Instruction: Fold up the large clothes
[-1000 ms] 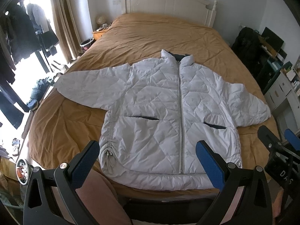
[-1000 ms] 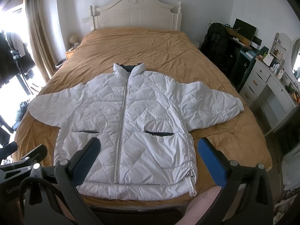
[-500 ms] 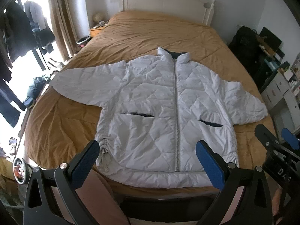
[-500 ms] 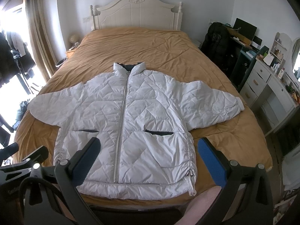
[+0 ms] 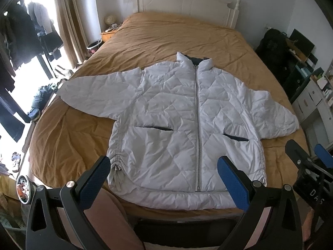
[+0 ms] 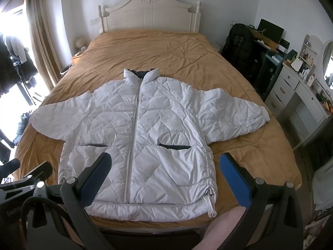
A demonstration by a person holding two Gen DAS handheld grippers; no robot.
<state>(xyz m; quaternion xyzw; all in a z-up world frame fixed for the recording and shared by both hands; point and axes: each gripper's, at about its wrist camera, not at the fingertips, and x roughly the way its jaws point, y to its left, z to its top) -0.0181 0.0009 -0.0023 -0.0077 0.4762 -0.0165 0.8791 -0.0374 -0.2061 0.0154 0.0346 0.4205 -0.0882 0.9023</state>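
A white quilted puffer jacket (image 5: 179, 125) lies flat and zipped, front up, on the bed, with both sleeves spread out sideways and its collar toward the headboard; it also shows in the right wrist view (image 6: 141, 135). My left gripper (image 5: 163, 174) is open and empty, held above the jacket's hem at the foot of the bed. My right gripper (image 6: 164, 171) is open and empty, also above the hem. Neither touches the jacket. The right gripper (image 5: 308, 162) shows at the right edge of the left wrist view.
The bed has an orange-brown cover (image 5: 177, 41) and a white headboard (image 6: 149, 12). Hanging dark clothes and a curtain (image 5: 68, 20) stand on the left. A black bag (image 6: 239, 43), desk and white drawers (image 6: 295, 95) stand on the right.
The left gripper has drifted a little left and back, so the jacket sits slightly further right in its view. The right gripper has barely moved. Both stay open.
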